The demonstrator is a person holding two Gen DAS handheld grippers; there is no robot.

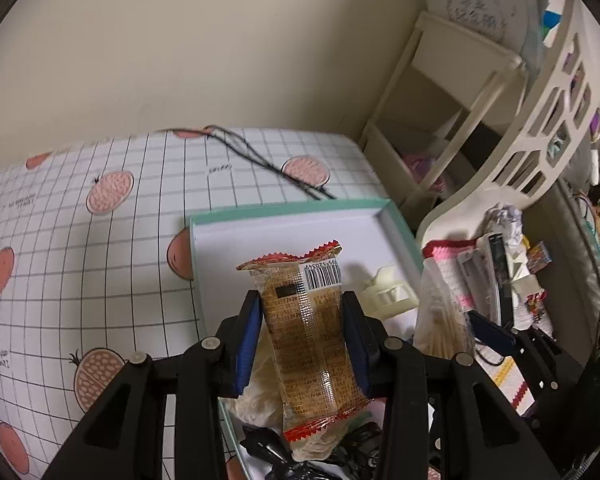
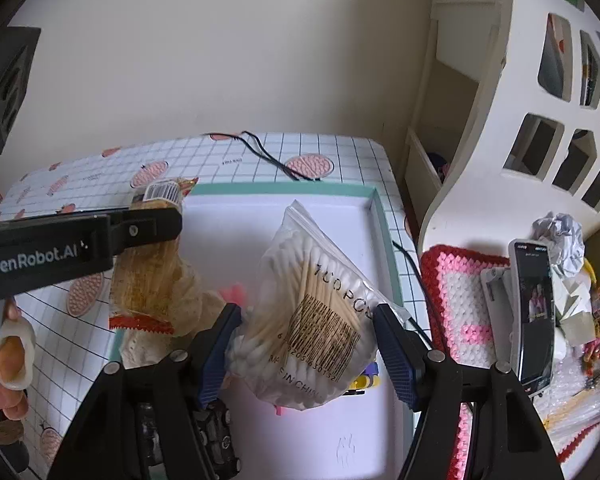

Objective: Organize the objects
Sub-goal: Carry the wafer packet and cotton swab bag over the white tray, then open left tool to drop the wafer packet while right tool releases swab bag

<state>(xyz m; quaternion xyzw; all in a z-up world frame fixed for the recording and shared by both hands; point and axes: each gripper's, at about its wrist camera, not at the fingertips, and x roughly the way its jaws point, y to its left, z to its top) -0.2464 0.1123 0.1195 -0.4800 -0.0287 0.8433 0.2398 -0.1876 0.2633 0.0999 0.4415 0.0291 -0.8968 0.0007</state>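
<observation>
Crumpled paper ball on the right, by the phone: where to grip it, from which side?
Grip the crumpled paper ball across its middle, coming from above. It is roughly round and sits on top of the clutter, with the phone close on its left and the white basket behind, so side approaches look blocked.

A phone [image 2: 534,308] stands near crumpled paper [image 2: 560,236] and a crocheted mat [image 2: 456,280].

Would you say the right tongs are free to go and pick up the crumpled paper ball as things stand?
Probably not yet: the right tongs are shut on the bag of cotton swabs, which would have to be set down first. The paper ball itself lies uncovered, off to their right.
</observation>
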